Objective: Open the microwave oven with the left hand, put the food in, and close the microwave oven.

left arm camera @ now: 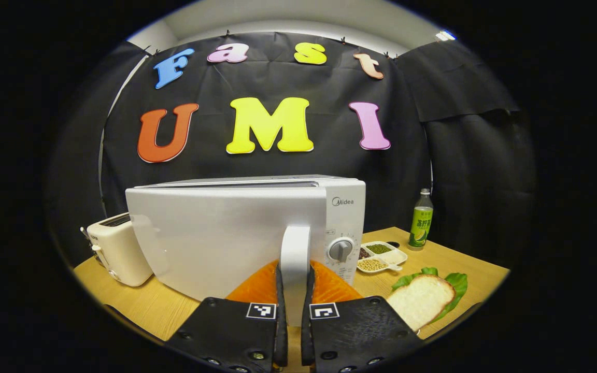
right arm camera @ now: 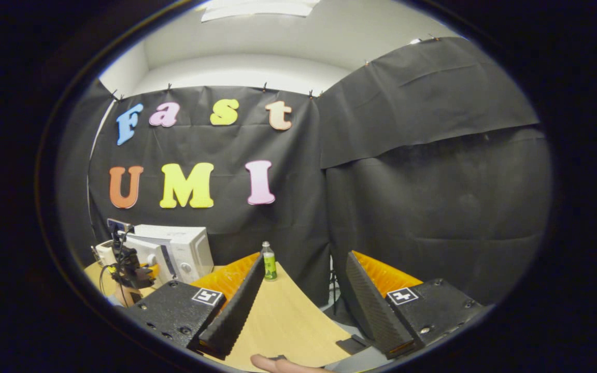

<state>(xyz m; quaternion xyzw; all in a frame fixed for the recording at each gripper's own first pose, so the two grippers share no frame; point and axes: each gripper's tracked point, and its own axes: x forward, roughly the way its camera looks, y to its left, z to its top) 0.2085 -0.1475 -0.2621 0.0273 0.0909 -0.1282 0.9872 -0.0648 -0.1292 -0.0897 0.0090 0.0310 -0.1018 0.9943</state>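
Left claw (left arm camera: 294, 303) clamped on the microwave oven (left arm camera: 246, 233) door handle (left arm camera: 295, 259); right claw (right arm camera: 298, 300) wide apart, empty, above the table (right arm camera: 283, 321).

The door (left arm camera: 226, 233) stands ajar, swung out across the front of the microwave (left arm camera: 340, 217), with the left gripper (left arm camera: 294, 305) clamped on its handle (left arm camera: 295, 259). A toaster (left arm camera: 117, 248) crowds the left side. To the right, a bean tray (left arm camera: 381, 256), bottle (left arm camera: 421, 220) and bread (left arm camera: 420, 300) leave bare table (left arm camera: 459, 259) between them.
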